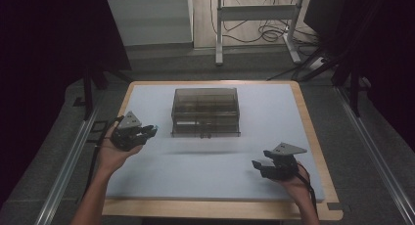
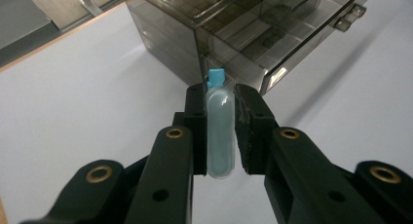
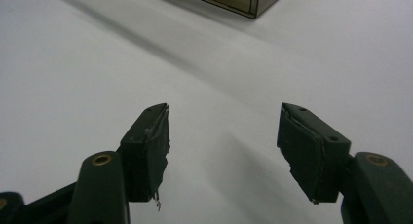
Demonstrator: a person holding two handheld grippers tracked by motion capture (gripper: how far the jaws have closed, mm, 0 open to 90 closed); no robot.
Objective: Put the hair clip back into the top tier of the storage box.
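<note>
The left gripper [image 2: 220, 131] pinches a small clear plastic tube with a pale bluish fill and a blue cap [image 2: 220, 131]. The tube stands lengthwise between the two black pads [image 2: 246, 129], pressed from both sides, its rounded bottom toward the gripper's body and its blue cap poking out just past the fingertips. In the high view this gripper [image 1: 147, 132] hangs to the left of the smoky transparent plastic drawer cabinet [image 1: 205, 111], just off its front left corner, with the tips and the bit of blue pointing toward the cabinet. The tube is near the cabinet but does not touch it; in the left gripper view the cap points at the cabinet's corner [image 2: 234, 34], where a drawer front with a small handle [image 2: 349, 17] shows.

The right gripper [image 1: 259, 165] is in front of the cabinet and off to its right, well apart from it, low over the pale white mat [image 1: 274, 107]. Its jaws are spread wide with nothing between them, bare mat visible in the gap [image 3: 224, 136].
</note>
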